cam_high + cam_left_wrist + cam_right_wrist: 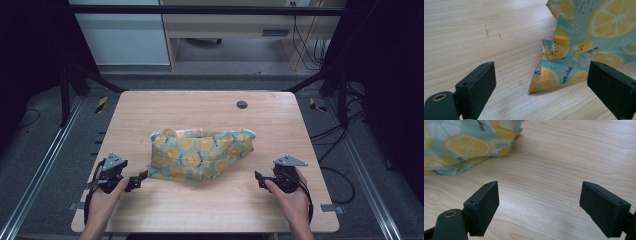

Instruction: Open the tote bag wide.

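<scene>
Both hands rest at the near edge of the table (150, 107), each one with a gripper, and the step in hand seems to be the approach to a crumpled cloth before it is grasped. The left gripper (141, 178) has its jaws wide apart and holds nothing. In the left gripper view (541, 87) the nearest corner of the lemon-print cloth (564, 70) lies flat on the wood just ahead, between the two jaws but not yet inside them, at about 1 o'clock from the gap. This corner is a folded point, with a small fold standing up behind it.

The right gripper (258, 178) is also open and empty. In the right gripper view (539, 205) the cloth (466, 147) is farther off, at about 10 o'clock, with bare wood between it and the jaws.

In the high view the cloth (200, 152) sits in the middle of the table as a loose heap, its near left corner just beside the left jaws, and its right end near but clearly apart from the right jaws.

I judge that the next move calls for the left gripper to slide forward a little, low over the wood, and close on the corner. The right gripper must travel toward 10 o'clock to find an edge. Beyond the cloth, at 12 o'clock, a dark round cable hole (242, 104) is in the table.
</scene>
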Action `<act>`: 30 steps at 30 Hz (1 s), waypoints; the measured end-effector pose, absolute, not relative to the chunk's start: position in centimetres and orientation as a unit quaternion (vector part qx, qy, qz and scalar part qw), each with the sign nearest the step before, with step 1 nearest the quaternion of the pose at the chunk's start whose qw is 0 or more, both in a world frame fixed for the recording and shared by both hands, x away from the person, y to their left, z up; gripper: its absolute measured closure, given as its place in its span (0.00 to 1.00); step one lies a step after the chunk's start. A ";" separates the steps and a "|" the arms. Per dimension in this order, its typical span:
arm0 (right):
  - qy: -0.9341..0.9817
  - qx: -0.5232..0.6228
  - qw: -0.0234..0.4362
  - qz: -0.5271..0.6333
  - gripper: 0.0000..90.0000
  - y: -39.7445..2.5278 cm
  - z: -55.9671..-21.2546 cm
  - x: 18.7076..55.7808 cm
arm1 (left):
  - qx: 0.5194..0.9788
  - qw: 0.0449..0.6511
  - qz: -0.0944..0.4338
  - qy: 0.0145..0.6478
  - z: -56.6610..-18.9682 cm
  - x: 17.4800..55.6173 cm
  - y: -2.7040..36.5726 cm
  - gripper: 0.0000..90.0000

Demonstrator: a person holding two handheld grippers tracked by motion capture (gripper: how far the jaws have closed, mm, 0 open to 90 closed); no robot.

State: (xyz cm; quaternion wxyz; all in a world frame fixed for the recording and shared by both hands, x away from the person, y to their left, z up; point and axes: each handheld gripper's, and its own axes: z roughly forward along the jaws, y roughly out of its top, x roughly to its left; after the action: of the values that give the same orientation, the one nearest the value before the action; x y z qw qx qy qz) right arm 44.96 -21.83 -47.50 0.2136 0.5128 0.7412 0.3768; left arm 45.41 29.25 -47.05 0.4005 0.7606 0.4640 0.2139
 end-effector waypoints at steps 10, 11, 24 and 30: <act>0.748 0.471 0.241 0.401 0.21 -20.1 -41.8 45.6 | 0.763 0.390 0.221 0.465 -47.1 45.2 29.5 0.09; 0.751 0.463 0.246 0.402 0.22 -19.9 -40.8 46.0 | 0.763 0.391 0.222 0.465 -47.0 45.1 29.5 0.09; 0.791 0.401 0.248 0.391 0.27 -16.8 -33.0 49.0 | 0.762 0.392 0.223 0.465 -47.0 45.2 29.2 0.09; 0.798 0.397 0.241 0.383 0.29 -15.4 -31.5 50.7 | 0.758 0.393 0.227 0.468 -47.0 45.1 29.5 0.09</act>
State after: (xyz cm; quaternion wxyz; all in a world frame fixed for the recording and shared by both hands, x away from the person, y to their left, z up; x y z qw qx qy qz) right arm 50.66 -15.40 -31.54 0.2409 0.3968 0.7985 0.3833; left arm 45.12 29.47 -46.99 0.3926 0.7584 0.4679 0.2273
